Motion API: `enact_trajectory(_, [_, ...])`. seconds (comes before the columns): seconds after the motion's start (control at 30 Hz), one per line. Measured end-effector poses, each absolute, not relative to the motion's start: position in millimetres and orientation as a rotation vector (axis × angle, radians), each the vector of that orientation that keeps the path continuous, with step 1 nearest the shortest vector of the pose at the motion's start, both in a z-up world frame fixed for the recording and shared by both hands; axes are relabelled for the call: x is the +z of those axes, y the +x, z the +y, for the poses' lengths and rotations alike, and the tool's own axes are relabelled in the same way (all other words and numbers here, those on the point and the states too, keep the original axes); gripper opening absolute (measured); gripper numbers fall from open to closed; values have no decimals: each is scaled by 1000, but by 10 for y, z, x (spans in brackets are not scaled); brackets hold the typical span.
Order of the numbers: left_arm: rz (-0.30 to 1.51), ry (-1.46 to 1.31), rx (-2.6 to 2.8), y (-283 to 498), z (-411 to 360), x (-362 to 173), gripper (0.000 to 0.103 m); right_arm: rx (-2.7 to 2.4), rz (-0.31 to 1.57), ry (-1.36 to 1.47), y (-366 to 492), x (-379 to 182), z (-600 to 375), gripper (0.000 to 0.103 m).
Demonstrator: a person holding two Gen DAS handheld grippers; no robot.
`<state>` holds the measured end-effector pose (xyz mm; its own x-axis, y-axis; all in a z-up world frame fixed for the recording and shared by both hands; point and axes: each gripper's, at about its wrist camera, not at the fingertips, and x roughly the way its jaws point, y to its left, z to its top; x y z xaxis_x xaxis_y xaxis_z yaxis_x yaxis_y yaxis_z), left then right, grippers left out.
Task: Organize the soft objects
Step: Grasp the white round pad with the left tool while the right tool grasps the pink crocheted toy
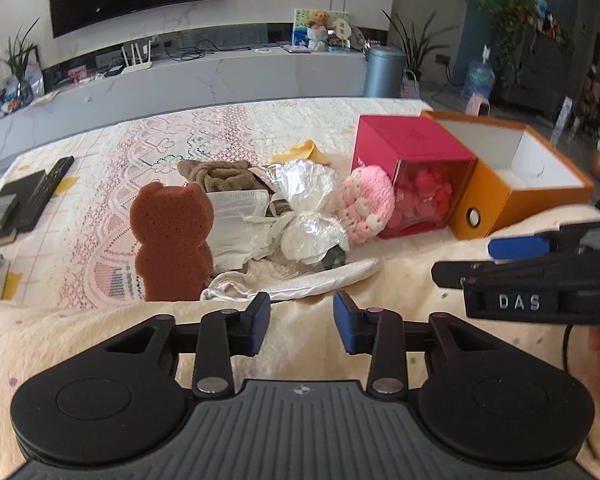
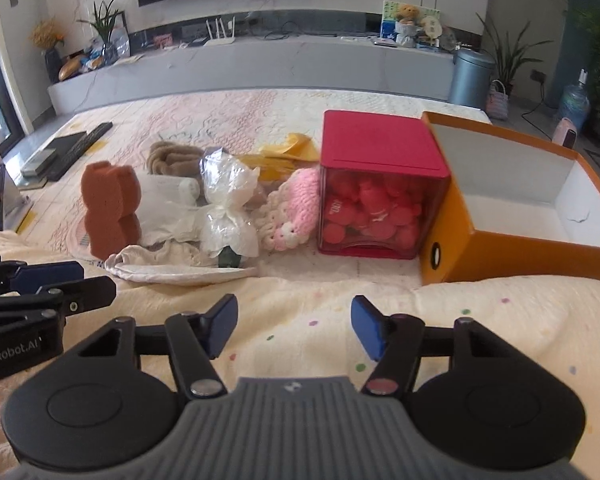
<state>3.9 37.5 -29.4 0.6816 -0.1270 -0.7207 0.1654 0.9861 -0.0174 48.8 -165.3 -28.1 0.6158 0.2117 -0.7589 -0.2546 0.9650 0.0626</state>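
Far left on the lace-patterned cloth over your table point(image 1: 112, 184), a slim black remote control point(image 1: 50, 184) lies beside a flat dark book. Next stands a brown bear-shaped sponge point(image 1: 172, 240), upright, porous and rough, with two small ears on top. Behind it sits a coil of taupe plush fabric point(image 1: 214, 172), fuzzy and ribbed, and in front of that a crumpled white cloth bag with a printed label. A clear crinkled cellophane bundle point(image 1: 310, 208), tied at the waist so it bulges in two white lobes, stands in the middle of the heap; a limp cream drawstring pouch point(image 1: 296, 284) lies flat before it. A yellow cloth point(image 1: 304, 152) peeks out behind. To the right, a pink and white crocheted piece point(image 1: 366, 204), knobbly and rounded, leans against a magenta cube box point(image 1: 412, 148) whose clear front shows red rounded pieces packed inside. Touching that box is an open orange cardboard box point(image 1: 512, 196) with a white interior and a small round finger hole.

Nearest you, a pale yellow quilted blanket point(image 2: 308, 304) with tiny coloured dots spreads under both tools. Your left gripper point(image 1: 302, 326) has its blue-padded jaws partly spread, nothing between them. Your right gripper point(image 2: 294, 326) likewise stands partly spread and empty, a little wider.
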Motion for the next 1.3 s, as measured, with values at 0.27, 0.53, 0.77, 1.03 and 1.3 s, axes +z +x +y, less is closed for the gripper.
enact_trajectory(0.27, [823,125,-206,264,340,-457,73,274,906,-89,769,-440,-1503,58])
enact_trajectory(0.53, [865,153,-233,624,274,-672,73,250,966,-89,1064,-660,-1485,57])
enact_trajectory(0.77, [926,94,-262,822,262,-862,44,237,994,-64,1220,-793,-1509,57])
enact_trajectory(1.03, [905,46,-215,740,372,-797,6,243,986,-57,1243,-810,-1497,57])
enact_trajectory(1.3, [859,-88,-134,583,606,-450,5,275,931,-46,1171,-660,-1484,61])
